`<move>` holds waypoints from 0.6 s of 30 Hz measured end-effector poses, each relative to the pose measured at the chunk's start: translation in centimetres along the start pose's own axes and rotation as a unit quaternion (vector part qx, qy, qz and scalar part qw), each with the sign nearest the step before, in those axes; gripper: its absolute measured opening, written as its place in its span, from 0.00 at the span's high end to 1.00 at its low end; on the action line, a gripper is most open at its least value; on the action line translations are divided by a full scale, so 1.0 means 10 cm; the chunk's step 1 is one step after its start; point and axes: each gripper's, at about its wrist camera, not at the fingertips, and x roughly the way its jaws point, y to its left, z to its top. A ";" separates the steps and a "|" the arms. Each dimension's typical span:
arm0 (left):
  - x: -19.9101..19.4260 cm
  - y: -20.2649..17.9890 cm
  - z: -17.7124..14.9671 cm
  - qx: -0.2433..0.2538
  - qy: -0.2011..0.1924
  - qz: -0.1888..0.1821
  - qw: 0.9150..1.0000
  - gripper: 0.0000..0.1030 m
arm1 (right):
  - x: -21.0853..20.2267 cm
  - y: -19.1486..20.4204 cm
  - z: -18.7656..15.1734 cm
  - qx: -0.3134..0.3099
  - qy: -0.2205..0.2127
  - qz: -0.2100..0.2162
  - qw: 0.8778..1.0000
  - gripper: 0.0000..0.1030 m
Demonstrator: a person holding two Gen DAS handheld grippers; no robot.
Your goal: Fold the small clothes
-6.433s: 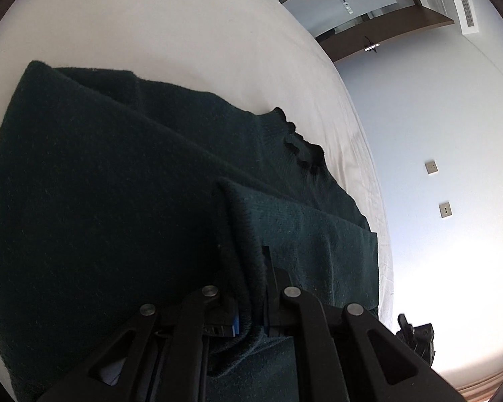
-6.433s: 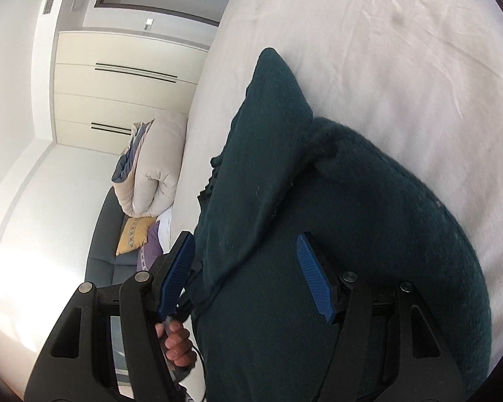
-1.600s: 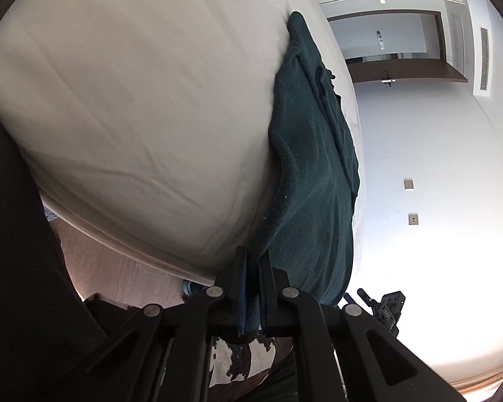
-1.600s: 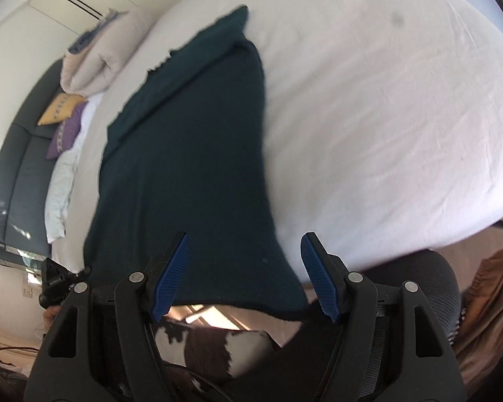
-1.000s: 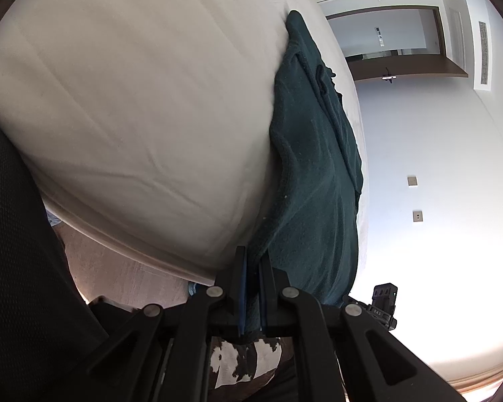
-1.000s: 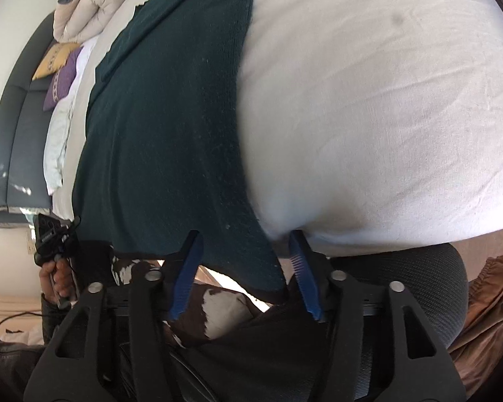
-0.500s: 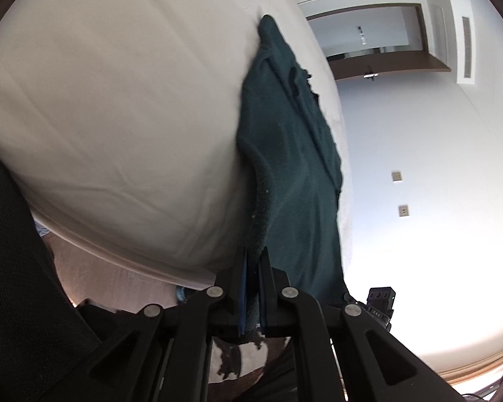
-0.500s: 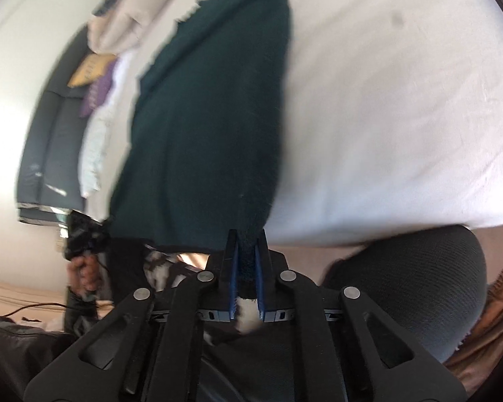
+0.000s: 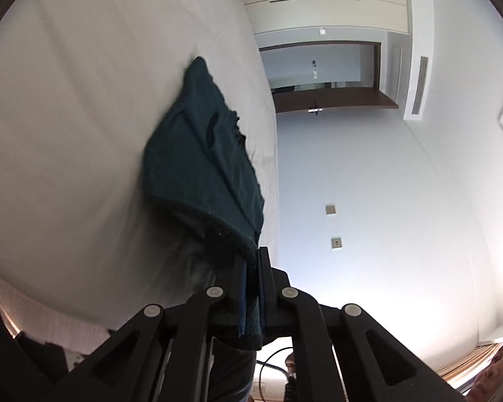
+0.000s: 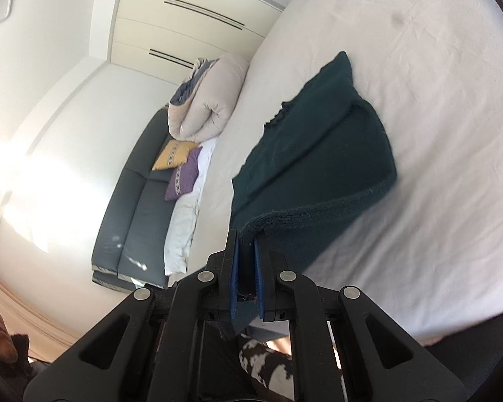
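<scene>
A dark green knitted sweater (image 9: 198,154) (image 10: 318,157) lies on the white bed (image 9: 67,117) (image 10: 436,134), its near hem raised off the sheet. My left gripper (image 9: 251,268) is shut on one corner of that hem, and the cloth hangs down between its blue pads. My right gripper (image 10: 246,251) is shut on the other hem corner, with the knit edge curling over its fingertips. The far part of the sweater, with its frilled neckline (image 10: 278,110), still rests flat on the sheet.
A rolled beige duvet (image 10: 208,100) lies at the head of the bed. Beside the bed stands a dark sofa (image 10: 134,194) with yellow and purple cushions. A doorway (image 9: 322,73) and wardrobe doors (image 10: 191,16) are behind. A black-and-white patterned cloth (image 10: 268,358) is below the grippers.
The right gripper closed on the sweater's hem corner. Both grippers rose and tilted up, lifting the near hem off the bed's edge.
</scene>
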 end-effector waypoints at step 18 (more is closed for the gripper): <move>0.95 -0.22 1.46 -0.026 -0.060 0.001 0.998 0.96 | 0.99 -0.29 1.68 0.058 -0.088 -0.011 0.994 0.93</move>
